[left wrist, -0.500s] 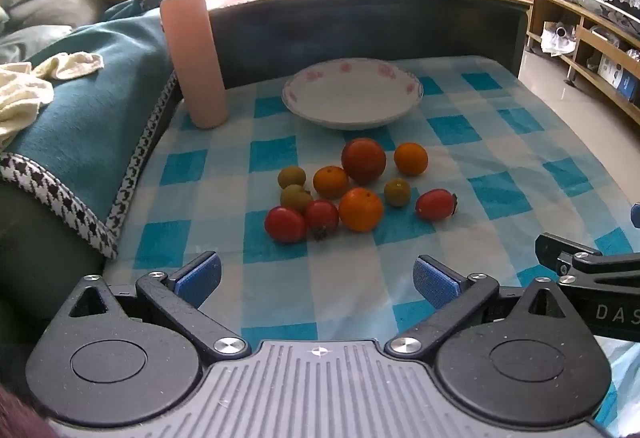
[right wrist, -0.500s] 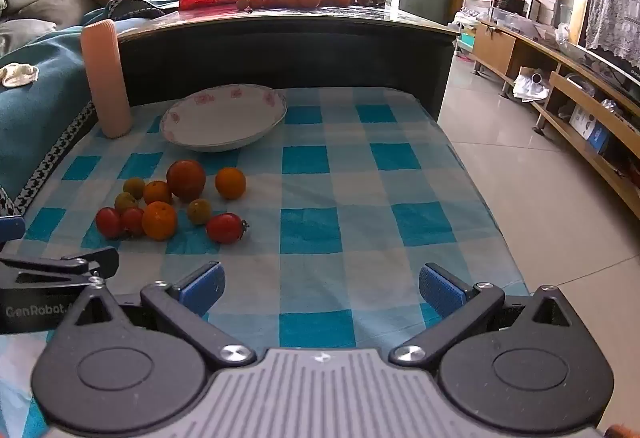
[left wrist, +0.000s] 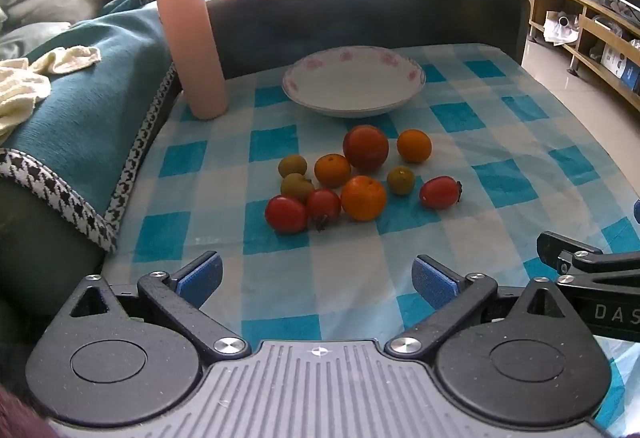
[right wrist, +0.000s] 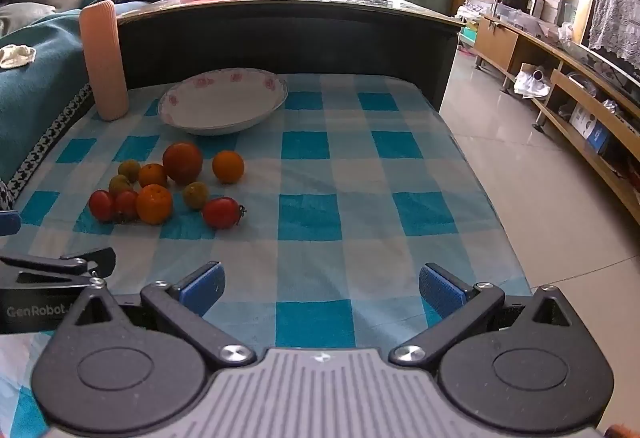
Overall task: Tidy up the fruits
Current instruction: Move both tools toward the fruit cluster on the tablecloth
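Several small fruits lie clustered on the blue-checked cloth [left wrist: 500,142]: a big red tomato [left wrist: 365,148], oranges [left wrist: 363,197], small red tomatoes [left wrist: 286,213] and greenish fruits [left wrist: 292,165]. Behind them stands an empty white bowl [left wrist: 384,58] with pink flowers. My left gripper [left wrist: 317,278] hovers open in front of the cluster, nothing between its blue pads. In the right wrist view the cluster [right wrist: 154,204] and bowl [right wrist: 256,80] sit to the left; my right gripper [right wrist: 322,288] is open over bare cloth [right wrist: 360,158], to the right of the fruits.
A tall pink cylinder [left wrist: 192,50] stands at the cloth's back left, beside a teal blanket [left wrist: 80,106]. A dark counter [right wrist: 280,34] carrying more fruit rises behind the bowl. The table's right edge drops to a tiled floor [right wrist: 540,178] with wooden shelves [right wrist: 580,106].
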